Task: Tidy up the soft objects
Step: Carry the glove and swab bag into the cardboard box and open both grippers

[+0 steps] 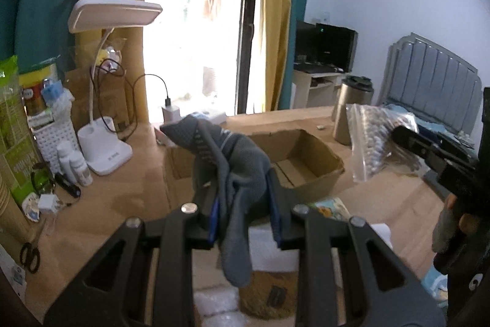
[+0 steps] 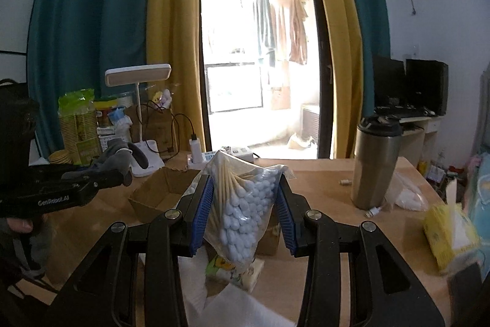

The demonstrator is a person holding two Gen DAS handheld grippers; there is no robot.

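In the left wrist view my left gripper (image 1: pixel 239 178) is shut on a grey knitted glove (image 1: pixel 242 161), which droops between the blue pads above an open cardboard box (image 1: pixel 309 155). At the right, my right gripper (image 1: pixel 401 135) grips a clear bag of cotton swabs (image 1: pixel 370 140). In the right wrist view the right gripper (image 2: pixel 245 181) is shut on that bag of cotton swabs (image 2: pixel 242 204), with the sticks pointing up. The left gripper (image 2: pixel 121 175) with the grey glove (image 2: pixel 119 157) hangs at the left over the cardboard box (image 2: pixel 159 189).
A white desk lamp (image 1: pixel 104 143), a white basket (image 1: pixel 56 140), small bottles (image 1: pixel 76 164) and scissors (image 1: pixel 29 256) crowd the wooden desk's (image 1: pixel 122 204) left side. A steel tumbler (image 2: pixel 375 161), a yellow tissue pack (image 2: pixel 444 232) and a bag of white balls (image 2: pixel 407 192) stand right. Tissue packets (image 2: pixel 242 268) lie below the grippers.
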